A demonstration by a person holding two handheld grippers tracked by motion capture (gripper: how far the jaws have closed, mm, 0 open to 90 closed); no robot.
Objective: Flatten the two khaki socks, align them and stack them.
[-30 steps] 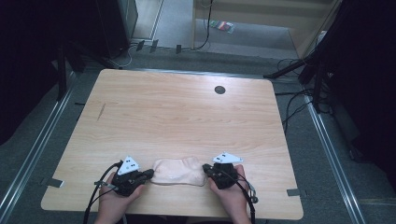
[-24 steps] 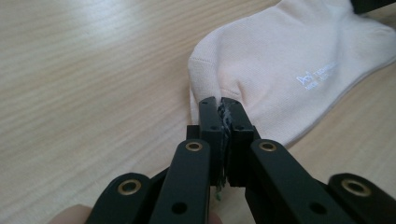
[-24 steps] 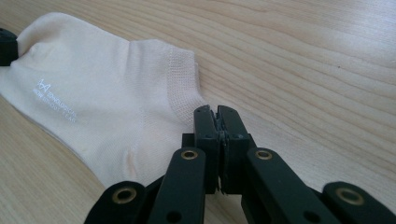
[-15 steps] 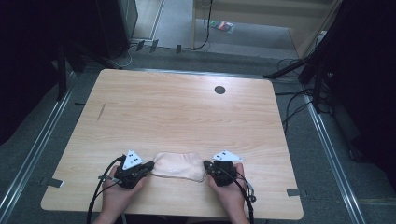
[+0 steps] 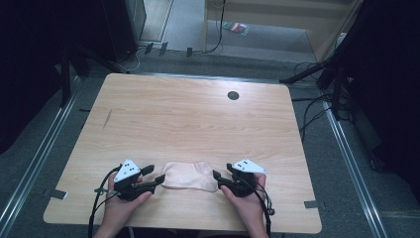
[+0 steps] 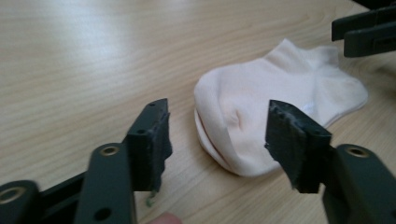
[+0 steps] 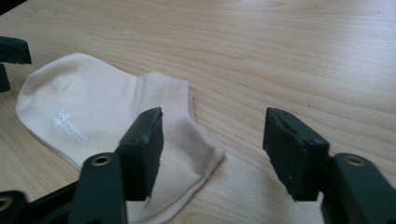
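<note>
My wooden table (image 5: pixel 198 124) has a dark round hole (image 5: pixel 233 95) near its far edge; cables (image 5: pixel 307 106) trail over the floor beyond.

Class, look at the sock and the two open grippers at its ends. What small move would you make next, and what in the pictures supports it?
Probably ease the left gripper forward so its open jaws straddle the toe of the sock. The sock lies flat on the table, the right gripper waits open at the cuff end, and neither holds fabric yet.
</note>
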